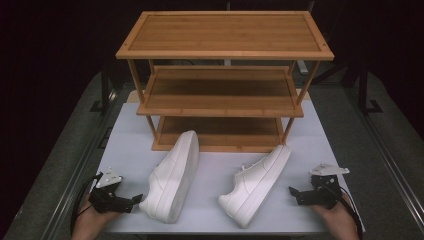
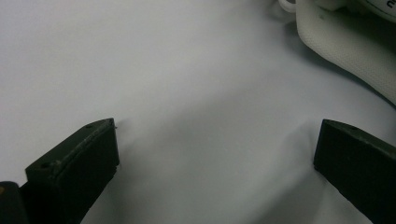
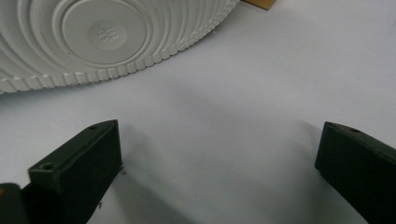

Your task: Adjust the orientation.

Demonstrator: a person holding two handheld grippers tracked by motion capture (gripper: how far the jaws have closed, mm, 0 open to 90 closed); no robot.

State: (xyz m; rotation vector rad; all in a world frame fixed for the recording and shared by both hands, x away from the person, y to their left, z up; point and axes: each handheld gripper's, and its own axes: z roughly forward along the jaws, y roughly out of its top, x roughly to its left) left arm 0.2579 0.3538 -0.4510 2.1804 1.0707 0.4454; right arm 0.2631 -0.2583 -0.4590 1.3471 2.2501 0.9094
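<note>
From the high view, two white sneakers are seen lying on their sides on the white table (image 1: pixel 310 150) in front of a wooden shoe rack (image 1: pixel 225 80): the left sneaker (image 1: pixel 172 177) just beside the left gripper (image 1: pixel 135 200), the right sneaker (image 1: pixel 255 185) near the right gripper (image 1: pixel 295 192). In the left gripper view, the jaws are held wide apart with nothing between them, and a bit of the left sneaker (image 2: pixel 345 51) is seen at the top right. In the right gripper view, the jaws are also spread wide over bare table, and the ridged sole of the right sneaker (image 3: pixel 107 37) is seen at the top left.

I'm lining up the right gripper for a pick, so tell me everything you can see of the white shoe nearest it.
The right shoe is a white low-top sneaker of smooth, leather-like material. It lies tipped on its side on the white table, its sole facing the right gripper, one end toward the near edge, the other reaching the wooden rack's bottom shelf. The right gripper view shows its sole: ribbed concentric rings around a round disc, with a notched edge. No gripper touches it.
</note>
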